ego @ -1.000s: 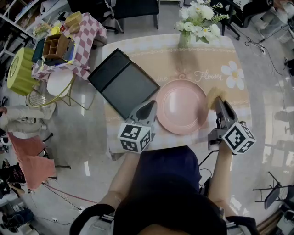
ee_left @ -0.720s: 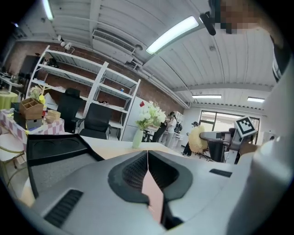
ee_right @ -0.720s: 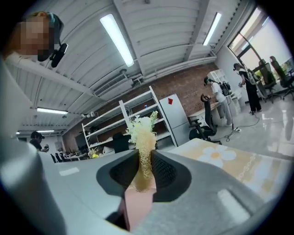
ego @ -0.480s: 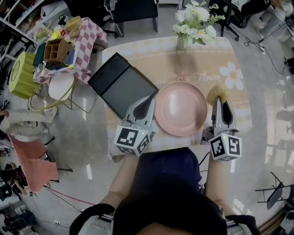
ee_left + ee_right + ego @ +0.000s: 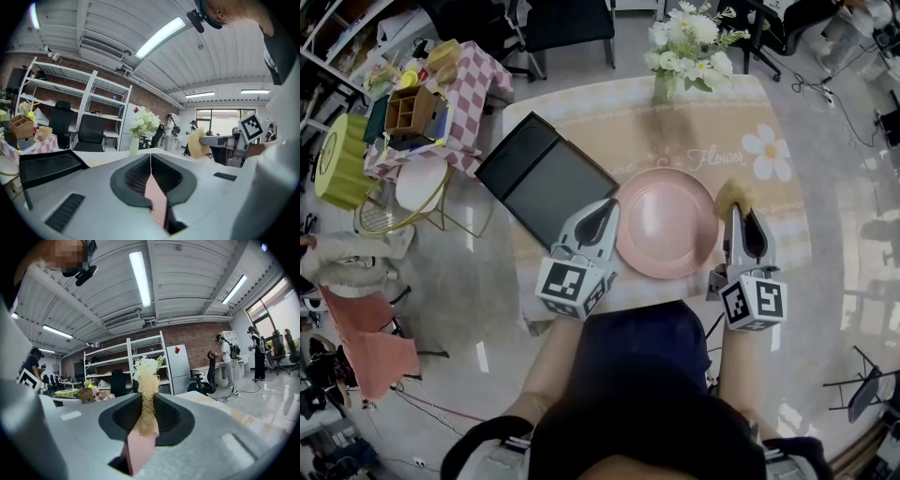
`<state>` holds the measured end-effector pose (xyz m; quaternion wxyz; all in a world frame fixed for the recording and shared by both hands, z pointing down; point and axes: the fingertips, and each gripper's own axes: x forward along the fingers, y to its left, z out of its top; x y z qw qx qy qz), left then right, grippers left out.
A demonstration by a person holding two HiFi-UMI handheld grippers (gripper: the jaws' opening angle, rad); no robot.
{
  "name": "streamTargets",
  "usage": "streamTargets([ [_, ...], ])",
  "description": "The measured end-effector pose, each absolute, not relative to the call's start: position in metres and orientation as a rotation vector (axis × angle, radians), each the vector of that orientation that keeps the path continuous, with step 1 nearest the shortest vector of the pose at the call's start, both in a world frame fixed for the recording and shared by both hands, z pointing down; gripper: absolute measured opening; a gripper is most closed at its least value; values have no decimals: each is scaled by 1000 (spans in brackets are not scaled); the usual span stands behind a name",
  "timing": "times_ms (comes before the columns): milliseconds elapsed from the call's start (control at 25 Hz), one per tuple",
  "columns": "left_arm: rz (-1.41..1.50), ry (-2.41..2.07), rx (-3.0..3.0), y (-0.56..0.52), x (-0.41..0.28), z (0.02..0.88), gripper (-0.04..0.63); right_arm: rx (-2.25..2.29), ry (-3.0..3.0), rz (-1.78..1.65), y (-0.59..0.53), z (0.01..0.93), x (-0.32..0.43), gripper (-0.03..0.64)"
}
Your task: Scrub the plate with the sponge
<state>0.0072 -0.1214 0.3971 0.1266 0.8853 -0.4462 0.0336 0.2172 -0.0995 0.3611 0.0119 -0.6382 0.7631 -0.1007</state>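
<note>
Okay, head view first: the pink plate (image 5: 666,225) lies flat on the bench (image 5: 598,114), toward the near edge, with a tool on either side. On the near left, the left gripper (image 5: 607,210) points its tips at the plate's rim, right up beside it, though from above I can't tell whether they touch. On the other side, the right gripper (image 5: 741,216) sits just off the right rim with the yellowish sponge (image 5: 732,194) poking out past its tips. So the sponge is beside the plate, not over it. A black tray (image 5: 546,173) lies at an angle to the plate's left, and a vase of white flowers (image 5: 684,47) stands at the far edge.

Over to the left gripper view — the jaws are pressed together along a thin seam, with nothing caught between the tips. A pink sliver shows low in the slit. Past them, the tray is off to the left, the flowers are almost dead ahead beside an office chair (image 5: 91,133), and the sponge in the other gripper is out to the right.

Now the right gripper view: the jaws are clamped on the sponge. Its fibrous body is squeezed narrow where they bite and rises out of the gap. The flowers line up directly behind it, in front of metal shelving (image 5: 112,357).
</note>
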Motion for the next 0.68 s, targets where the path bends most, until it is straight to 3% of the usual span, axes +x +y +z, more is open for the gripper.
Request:
streamTargets([
  [680, 145, -1257, 2574, -117, 5, 413, 12, -1990, 2397, -329, -97, 363, 212, 75],
])
